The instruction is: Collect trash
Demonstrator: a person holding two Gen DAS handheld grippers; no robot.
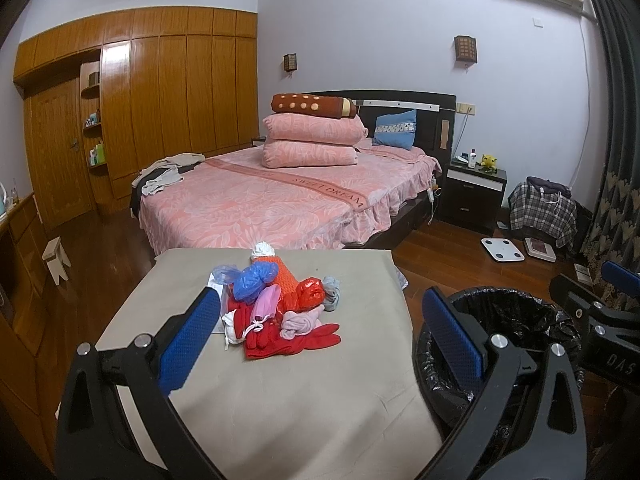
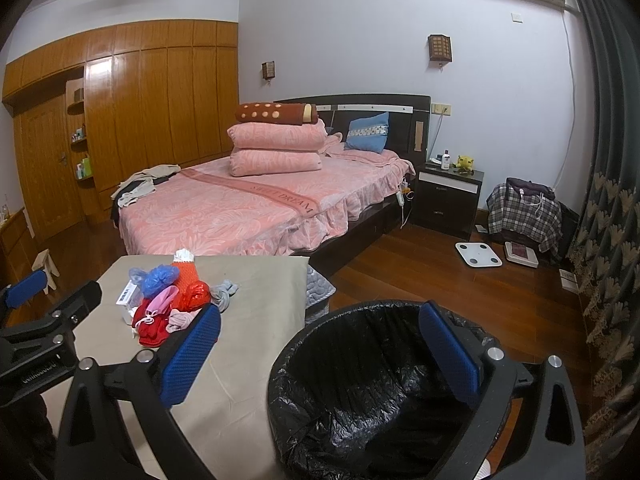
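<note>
Landmark: grey-covered table [image 1: 280, 400]. Bin [image 2: 360, 380], black-lined, stands just off its right edge and looks empty, though its bottom is cut off. Trash pile [image 1: 280, 308] (bags, gloves, wrappers) sits mid-table toward the far edge. Left gripper [image 1: 320, 344] gapes wide, empty, pile straight ahead: nearer arm. Right gripper [image 2: 320, 356] also wide, empty, over the bin. Lower pile items indistinct.

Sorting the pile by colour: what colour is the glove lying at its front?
Red glove, clearest in the left wrist view.
</note>
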